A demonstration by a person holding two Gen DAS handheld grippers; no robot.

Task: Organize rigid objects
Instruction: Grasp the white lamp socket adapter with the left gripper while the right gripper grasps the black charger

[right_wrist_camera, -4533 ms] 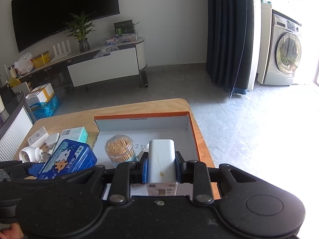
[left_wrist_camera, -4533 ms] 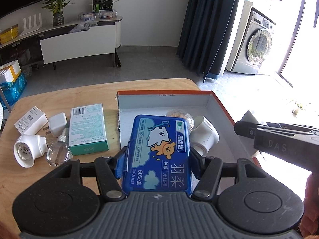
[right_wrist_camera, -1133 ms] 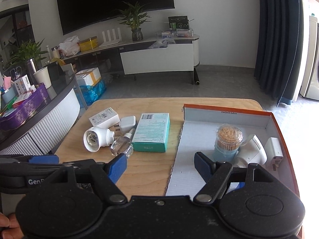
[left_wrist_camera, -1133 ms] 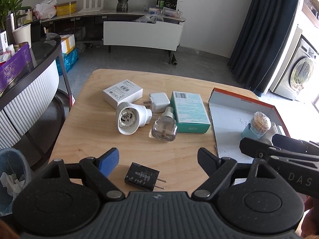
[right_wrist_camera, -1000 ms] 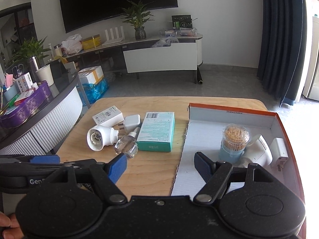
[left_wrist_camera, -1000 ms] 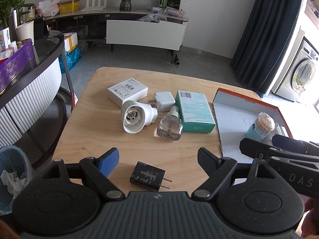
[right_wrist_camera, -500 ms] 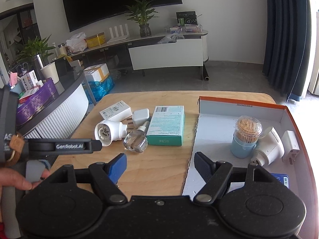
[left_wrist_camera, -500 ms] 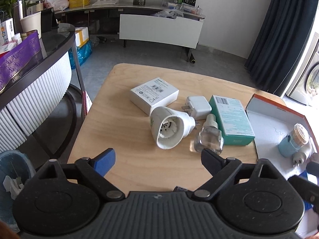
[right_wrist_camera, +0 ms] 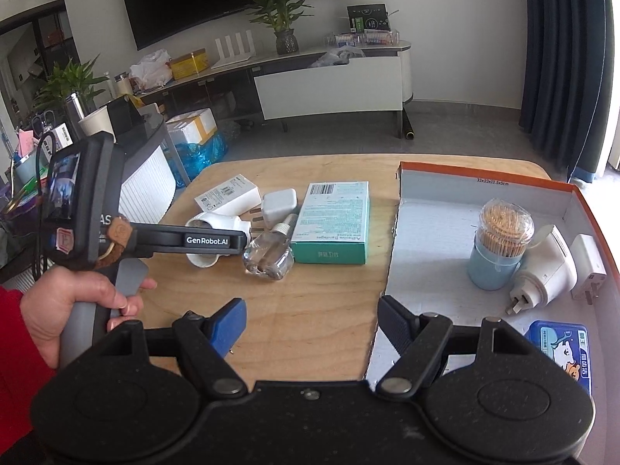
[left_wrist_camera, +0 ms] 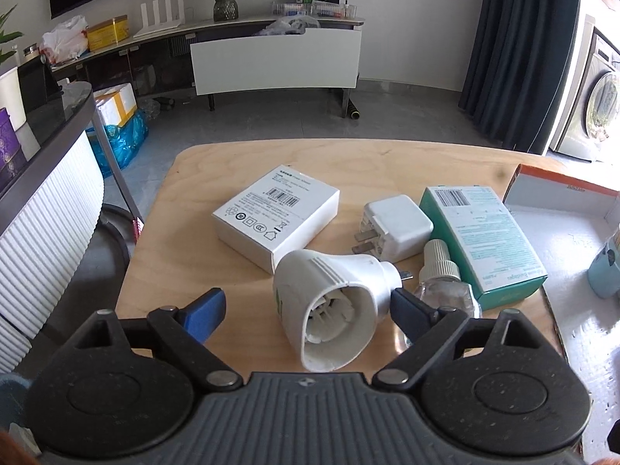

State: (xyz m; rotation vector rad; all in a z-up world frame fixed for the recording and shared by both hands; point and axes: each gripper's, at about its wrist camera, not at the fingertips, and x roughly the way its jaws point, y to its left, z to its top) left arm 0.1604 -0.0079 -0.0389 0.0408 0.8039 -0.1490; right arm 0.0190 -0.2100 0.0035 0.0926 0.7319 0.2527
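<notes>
Left wrist view: white box at 11 o'clock of the socket; charger and green box at 1 to 2 o'clock; glass bottle touches the socket's right side, crowding the right finger. Socket lies on the desk, mouth toward the camera, between the spread jaws of the left hand-held gripper, which have just been closing; pads not pressing. Right hand-held gripper spread, empty, over the tray edge.

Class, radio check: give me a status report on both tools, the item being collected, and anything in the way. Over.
Left tool open, jaws just narrowing around white plug-in socket, not gripping. Right tool open, empty. Clear bottle crowds the socket.
</notes>
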